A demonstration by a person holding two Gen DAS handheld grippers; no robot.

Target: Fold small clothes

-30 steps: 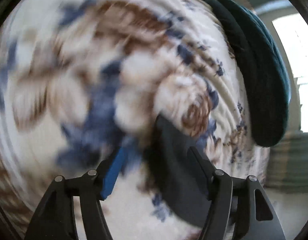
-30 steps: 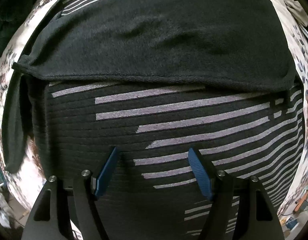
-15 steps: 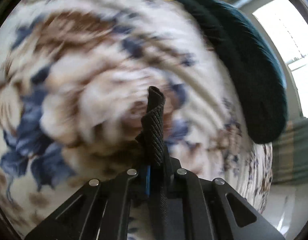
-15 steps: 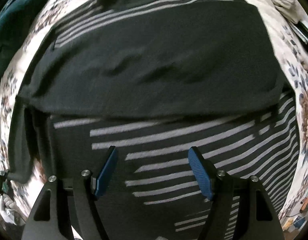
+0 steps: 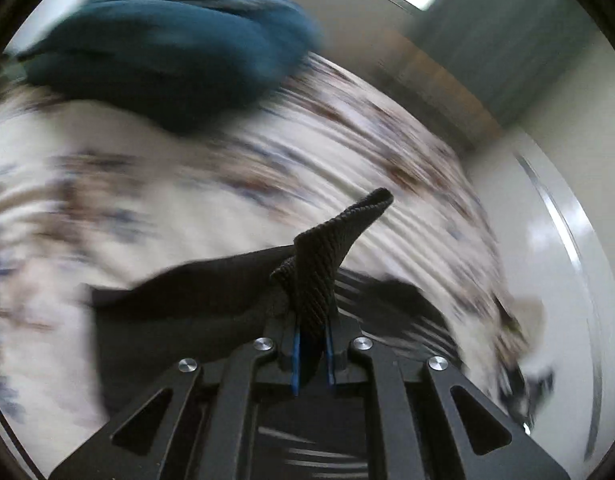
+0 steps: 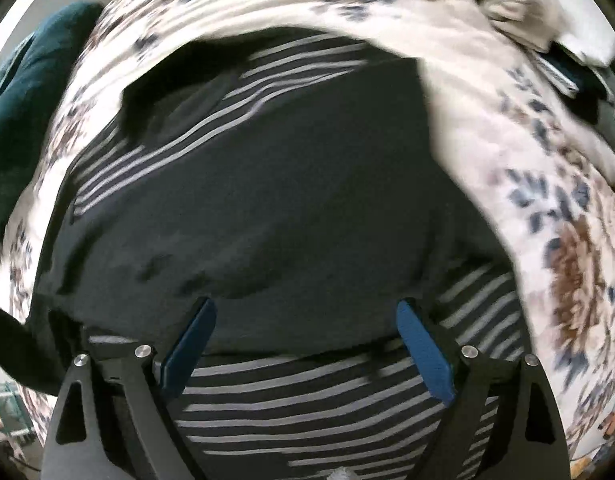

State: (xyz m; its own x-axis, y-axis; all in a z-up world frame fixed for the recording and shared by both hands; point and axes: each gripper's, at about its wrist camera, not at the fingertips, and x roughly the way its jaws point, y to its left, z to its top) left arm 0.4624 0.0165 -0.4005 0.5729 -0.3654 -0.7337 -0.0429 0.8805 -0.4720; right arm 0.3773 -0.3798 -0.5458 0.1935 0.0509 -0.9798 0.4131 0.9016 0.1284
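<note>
The sweater (image 6: 291, 184) is black with thin grey stripes, and it lies on a bedspread (image 6: 579, 240) that is cream with brown and blue flowers. A plain black part of it is folded across the middle, so the stripes show above this fold and below it, near the camera. In the left wrist view, a ribbed black edge of the sweater (image 5: 319, 276) stands up from between the pads of the left gripper (image 5: 312, 354). This gripper is clamped on that edge, and the cloth sticks out past the fingertips and bends to the right at its end. The rest of the sweater spreads below it over the bedspread (image 5: 187, 200), which is blurred there.

The right gripper (image 6: 307, 344) hangs over the sweater and points down at it. Its jaws have just been opening wider and now stand far apart, and nothing is held between the blue pads (image 6: 423, 352); the cloth is only seen behind them.

A dark teal cushion (image 5: 167, 48) rests on the far part of the bedspread; in the right wrist view the cushion (image 6: 23, 112) is at the left edge. A beige cloth (image 6: 519, 4) lies crumpled at the upper right.
</note>
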